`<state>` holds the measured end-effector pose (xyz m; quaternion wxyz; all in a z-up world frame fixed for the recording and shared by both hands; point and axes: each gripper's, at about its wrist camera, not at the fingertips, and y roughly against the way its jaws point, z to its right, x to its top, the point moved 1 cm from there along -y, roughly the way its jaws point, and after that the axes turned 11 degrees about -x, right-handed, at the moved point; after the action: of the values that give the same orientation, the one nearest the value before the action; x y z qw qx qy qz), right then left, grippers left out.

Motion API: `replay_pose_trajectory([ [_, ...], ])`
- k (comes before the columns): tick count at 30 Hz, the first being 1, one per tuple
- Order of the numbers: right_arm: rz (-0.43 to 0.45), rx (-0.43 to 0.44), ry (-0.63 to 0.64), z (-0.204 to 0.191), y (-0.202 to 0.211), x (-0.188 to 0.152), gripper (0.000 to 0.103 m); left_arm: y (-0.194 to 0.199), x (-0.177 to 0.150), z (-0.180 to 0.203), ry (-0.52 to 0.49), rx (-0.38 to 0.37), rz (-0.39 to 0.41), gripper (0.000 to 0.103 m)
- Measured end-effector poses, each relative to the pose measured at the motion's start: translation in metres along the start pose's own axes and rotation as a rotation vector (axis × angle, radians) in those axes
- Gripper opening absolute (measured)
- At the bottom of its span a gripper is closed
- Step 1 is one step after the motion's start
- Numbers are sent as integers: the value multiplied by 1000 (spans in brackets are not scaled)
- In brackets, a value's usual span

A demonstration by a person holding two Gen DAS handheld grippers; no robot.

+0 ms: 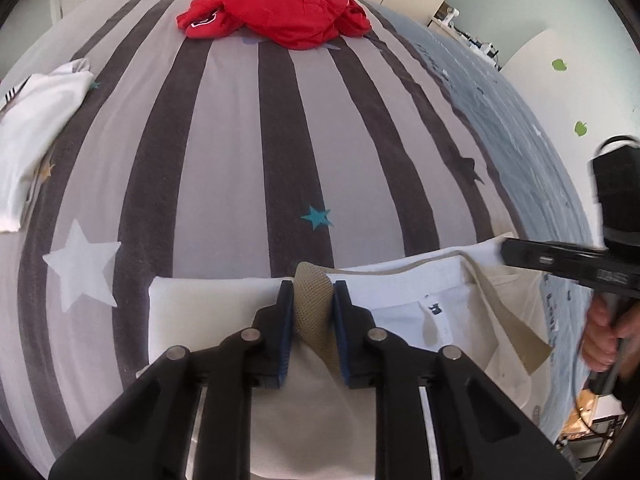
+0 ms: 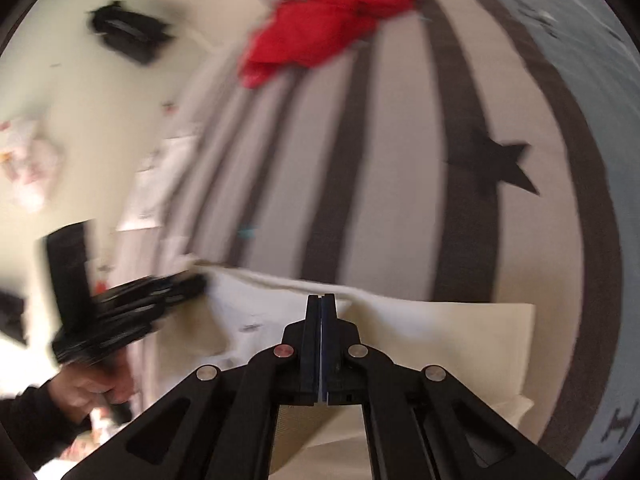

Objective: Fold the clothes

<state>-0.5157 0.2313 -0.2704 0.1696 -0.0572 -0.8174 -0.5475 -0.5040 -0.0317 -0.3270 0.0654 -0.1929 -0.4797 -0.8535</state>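
My left gripper (image 1: 313, 312) points steeply downward, its jaws drawn in close with a fold of tan mesh collar (image 1: 316, 316) pinched between the pads. My right gripper (image 2: 322, 344) also angles downward, jaws fully together. Each is carried by a hand wrapped around its handle: the right hand (image 1: 604, 336), the left hand (image 2: 94, 390).

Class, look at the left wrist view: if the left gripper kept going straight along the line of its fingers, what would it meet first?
The left gripper already clamps a tan mesh collar fold of the cream shirt. Straight on, it would probably press that shirt into the striped bedcover beneath; depth is uncertain.
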Motion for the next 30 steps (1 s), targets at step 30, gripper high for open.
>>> replay_pose_trajectory([
  [30, 107, -71, 62, -58, -37, -69, 26, -8, -40, 23, -16, -25, 11, 42],
])
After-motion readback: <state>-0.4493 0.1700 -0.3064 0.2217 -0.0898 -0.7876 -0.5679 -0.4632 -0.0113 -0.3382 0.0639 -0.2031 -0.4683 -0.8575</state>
